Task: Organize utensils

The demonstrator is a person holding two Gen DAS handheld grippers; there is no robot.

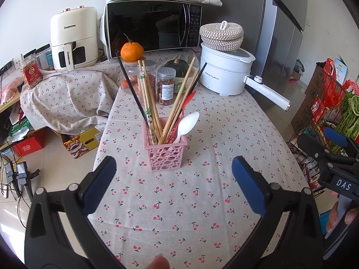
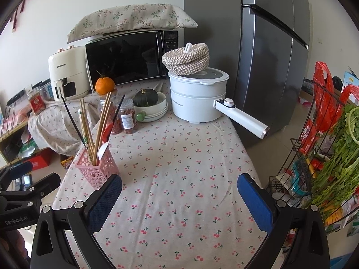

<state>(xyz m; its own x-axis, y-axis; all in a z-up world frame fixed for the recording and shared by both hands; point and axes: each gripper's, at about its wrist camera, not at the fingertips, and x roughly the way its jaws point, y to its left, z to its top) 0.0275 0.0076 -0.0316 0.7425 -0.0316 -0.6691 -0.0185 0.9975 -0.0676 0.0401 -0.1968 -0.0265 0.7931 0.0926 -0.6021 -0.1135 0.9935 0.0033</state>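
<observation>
A pink perforated utensil holder [image 1: 165, 154] stands on the cherry-print tablecloth [image 1: 190, 201]. It holds several wooden chopsticks [image 1: 148, 98], black chopsticks [image 1: 132, 92], a white plastic spoon [image 1: 188, 123] and a red utensil [image 1: 187, 103]. My left gripper [image 1: 174, 179] is open and empty, just short of the holder. In the right wrist view the holder [image 2: 96, 168] sits at the left. My right gripper [image 2: 179, 192] is open and empty over bare cloth [image 2: 179, 168]. The right gripper also shows at the left wrist view's right edge [image 1: 325, 143].
A microwave [image 1: 152, 29], air fryer [image 1: 74, 38], white electric pot [image 1: 224, 71] with woven basket, jars [image 1: 166, 85], an orange [image 1: 132, 51] and a bowl with a squash [image 2: 148, 103] stand at the back. A fridge [image 2: 269, 56] and wire rack with greens [image 2: 332, 157] are right.
</observation>
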